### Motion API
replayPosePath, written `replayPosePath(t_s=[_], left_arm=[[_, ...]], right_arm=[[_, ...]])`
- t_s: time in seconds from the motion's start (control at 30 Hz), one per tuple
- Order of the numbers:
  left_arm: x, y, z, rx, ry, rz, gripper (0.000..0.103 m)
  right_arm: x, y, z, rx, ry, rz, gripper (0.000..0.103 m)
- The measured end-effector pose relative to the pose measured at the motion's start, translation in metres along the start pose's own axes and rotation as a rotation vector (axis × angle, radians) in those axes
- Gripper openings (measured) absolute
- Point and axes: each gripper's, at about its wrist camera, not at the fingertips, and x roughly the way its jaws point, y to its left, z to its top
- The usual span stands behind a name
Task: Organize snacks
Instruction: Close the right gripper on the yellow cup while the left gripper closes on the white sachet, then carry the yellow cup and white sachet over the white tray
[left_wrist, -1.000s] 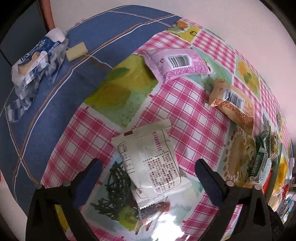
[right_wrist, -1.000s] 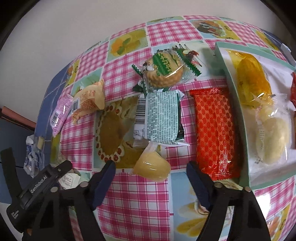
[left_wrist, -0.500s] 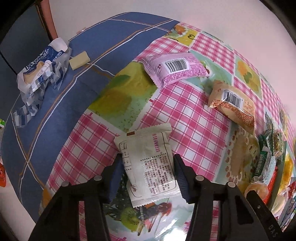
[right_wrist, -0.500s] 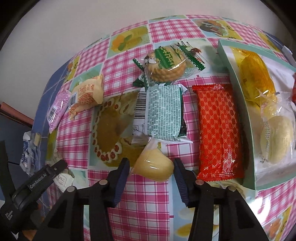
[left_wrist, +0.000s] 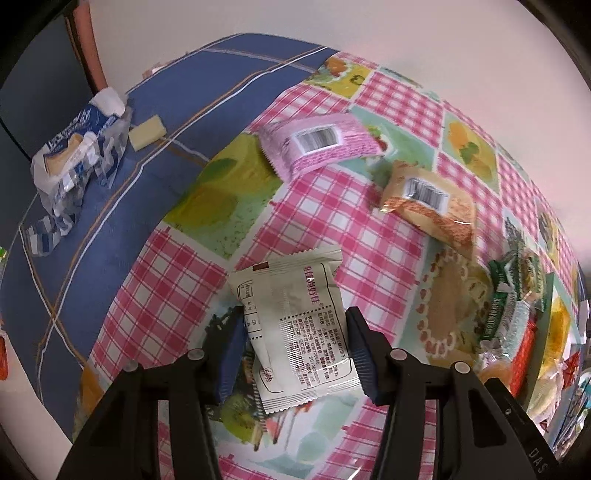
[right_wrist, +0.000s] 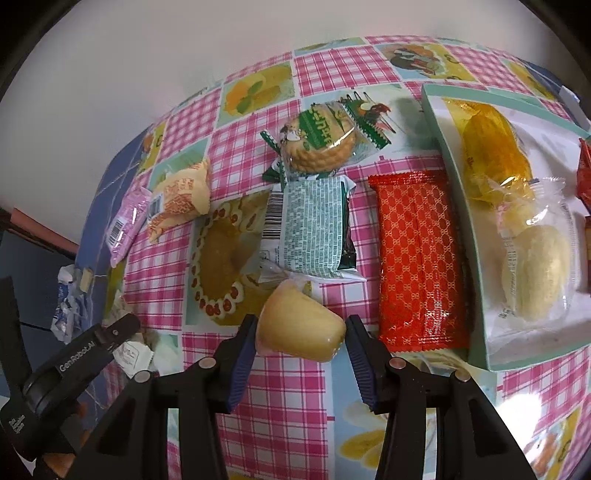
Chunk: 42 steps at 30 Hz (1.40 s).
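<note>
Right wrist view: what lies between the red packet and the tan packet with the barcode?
In the right wrist view, the green-and-white packet lies between the red packet and the tan packet.

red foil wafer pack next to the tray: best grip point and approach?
Grip the red foil pack across its short width near mid-length, coming from above. It lies flat and long. Its right long edge sits close against the tray, so a finger may not fit there; nudging it left first, or pinching the free near end, looks safer. The right gripper is closed on the jelly cup.
</note>
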Motion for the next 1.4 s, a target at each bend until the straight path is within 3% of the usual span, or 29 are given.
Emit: replayPosePath(t_s=[0.63, 0.93, 1.13, 1.4], left_arm=[[-0.046, -0.067, -0.004, 0.155, -0.062, 0.000, 0.055], [-0.083, -0.128, 0.004, 0.251, -0.109, -0.102, 0.055], [-0.093, -0.186, -0.002, 0.345, -0.128, -0.151, 0.055], [-0.084, -0.261, -0.027, 0.453, -0.092, -0.208, 0.055]], right_arm=[[-0.044, -0.027, 0.000, 0.066, -0.037, 0.100, 0.050], [-0.088, -0.068, 0.028, 0.158, -0.167, 0.131, 0.050], [-0.115, -0.116, 0.048, 0.253, -0.264, 0.066, 0.050], [-0.139, -0.191, 0.056, 0.400, -0.343, -0.051, 0.050]])
